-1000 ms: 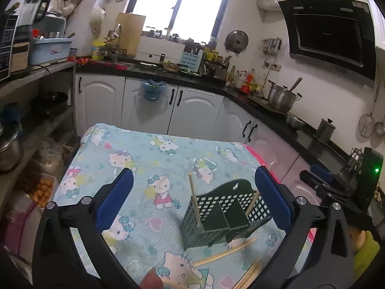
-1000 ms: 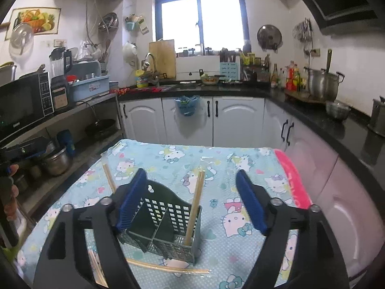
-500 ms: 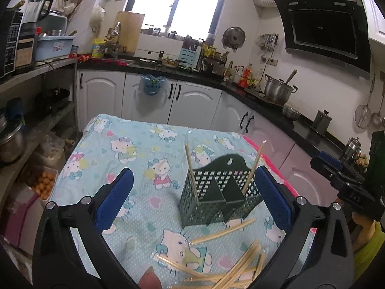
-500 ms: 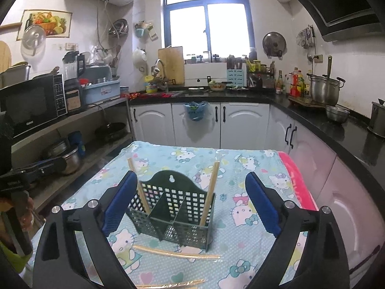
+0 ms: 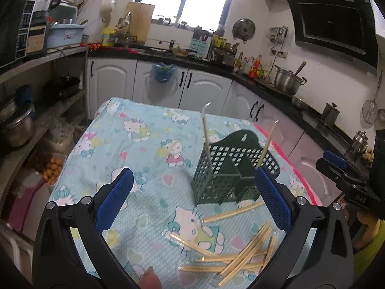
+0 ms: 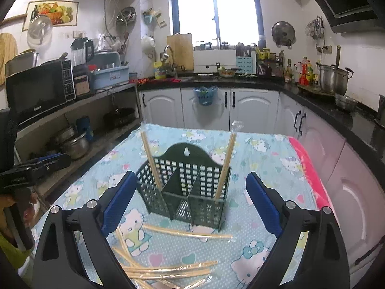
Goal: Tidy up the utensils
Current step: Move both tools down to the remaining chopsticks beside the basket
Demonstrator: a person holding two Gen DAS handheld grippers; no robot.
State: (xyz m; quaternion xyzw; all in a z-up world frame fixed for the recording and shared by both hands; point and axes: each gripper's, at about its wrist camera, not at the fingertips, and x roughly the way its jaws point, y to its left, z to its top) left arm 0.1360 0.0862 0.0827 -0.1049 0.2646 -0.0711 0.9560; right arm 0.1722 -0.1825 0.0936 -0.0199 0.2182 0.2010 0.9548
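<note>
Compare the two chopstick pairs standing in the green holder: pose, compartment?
In the right wrist view, the left chopstick pair stands in the left end compartment of the green holder; the right chopstick pair stands in the right end one. The left pair tilts top-left, the right pair top-right, so they splay apart. Both are pale wood in clear sleeves. The middle compartment holds none.
</note>
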